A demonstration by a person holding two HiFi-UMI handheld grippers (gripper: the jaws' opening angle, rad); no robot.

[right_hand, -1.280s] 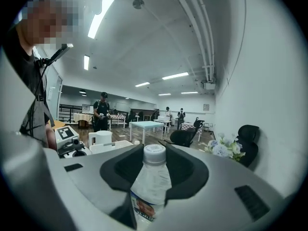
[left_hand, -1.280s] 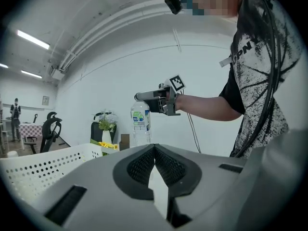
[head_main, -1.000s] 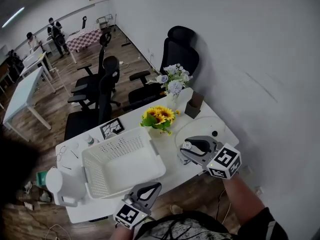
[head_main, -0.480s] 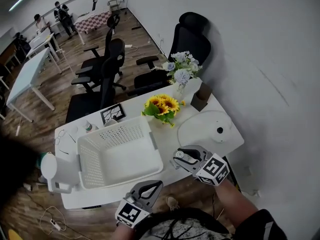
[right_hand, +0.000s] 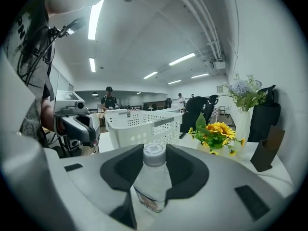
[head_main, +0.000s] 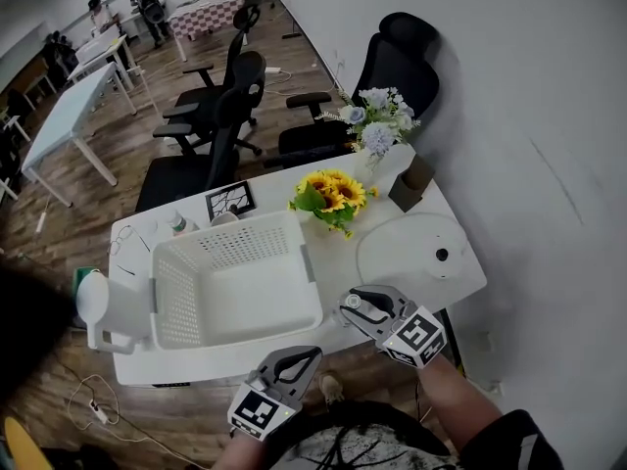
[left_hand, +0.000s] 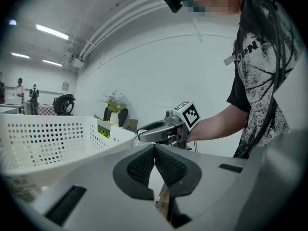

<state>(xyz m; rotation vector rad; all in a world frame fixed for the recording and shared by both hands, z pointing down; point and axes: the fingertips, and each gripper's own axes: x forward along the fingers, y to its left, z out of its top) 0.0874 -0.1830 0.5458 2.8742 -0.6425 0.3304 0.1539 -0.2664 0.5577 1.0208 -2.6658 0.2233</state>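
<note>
Right gripper (head_main: 370, 305), with its bottle (right_hand: 152, 179), is now sitting lower and closer to the near edge of the desk (head_main: 331, 262) than a second ago; its view, earlier looking over the far room and ceiling, is now taking in the basket (head_main: 230, 287) and sunflowers (head_main: 331, 194) at cap height. Left gripper (head_main: 297, 360) is lower too; the basket rim is now standing above it in its own view.

- Right jaws: clamping the clear bottle below its white cap; bottle standing upright, at the near edge, just right of the basket's near right corner, not over the basket; by appearance, the bottle is being carried level with the basket wall, not above its opening.
- Left jaws: pressing together with nothing between; hanging off the near edge, in front of the basket.
- Basket: white, perforated, occupying the desk's left half.
- Sunflowers: lying beside the basket's far right corner.
- Vase of pale flowers (head_main: 377, 125) and brown holder (head_main: 411, 179): standing at the far right corner.
- Round white pad (head_main: 416, 243): lying at the right end.
- White jug (head_main: 103, 311): standing at the near left corner.
</note>
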